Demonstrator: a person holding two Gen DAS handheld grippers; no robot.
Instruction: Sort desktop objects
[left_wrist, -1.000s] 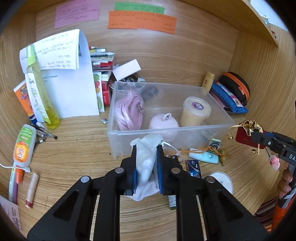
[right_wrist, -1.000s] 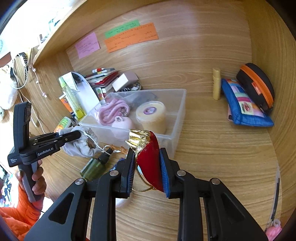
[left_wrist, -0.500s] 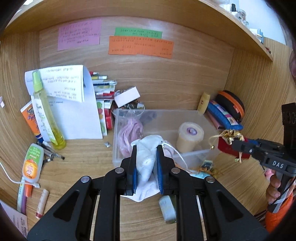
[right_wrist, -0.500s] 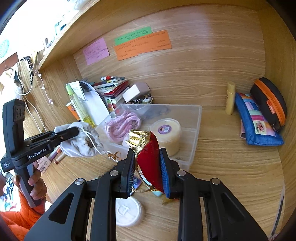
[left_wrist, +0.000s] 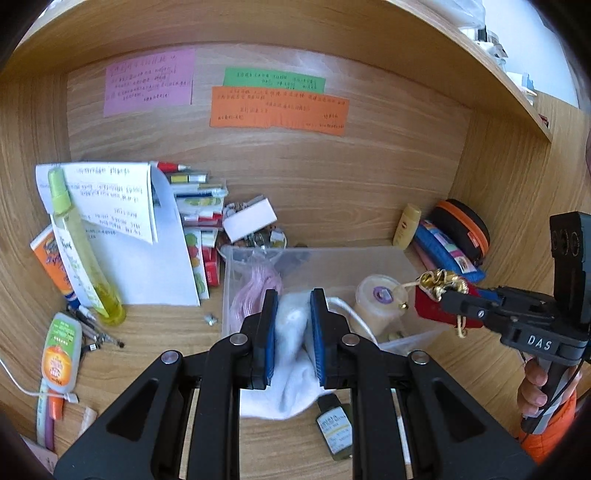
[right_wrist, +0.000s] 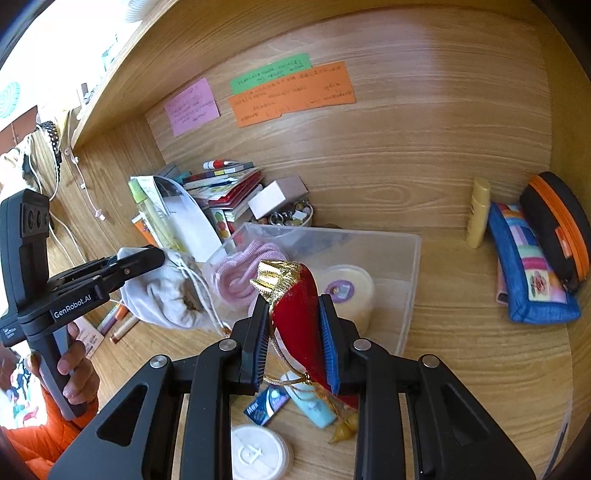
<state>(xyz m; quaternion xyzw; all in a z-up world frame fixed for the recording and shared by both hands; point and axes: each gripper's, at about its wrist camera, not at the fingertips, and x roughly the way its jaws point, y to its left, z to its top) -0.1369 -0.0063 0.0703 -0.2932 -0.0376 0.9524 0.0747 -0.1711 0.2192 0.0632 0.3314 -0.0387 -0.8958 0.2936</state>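
Your left gripper (left_wrist: 293, 332) is clamped narrow on the soft white drawstring cloth pouch (left_wrist: 291, 354), its blue pads pressing both sides while the loose fabric sags below the jaws, above the wooden desk (left_wrist: 155, 332). Your right gripper (right_wrist: 293, 338) is likewise pinched tight on the red velvet pouch with a gathered gold top (right_wrist: 297, 306), whose gold cord trails down under the jaws. Both pouches hang clear of the desk, in front of the clear plastic storage bin (right_wrist: 406, 295); the bin holds a coil of pink cord (right_wrist: 240, 273) and a round cream lidded tub (right_wrist: 347, 291). Your left claw hides much of the bin's front and part of the pink coil in its own view. Under the right jaws a pale blue tube (right_wrist: 314, 406) and a small dark blue packet (right_wrist: 266, 402) are partly covered. The writing on the coloured paper notes (left_wrist: 277, 107) on the back wall is too small to read.
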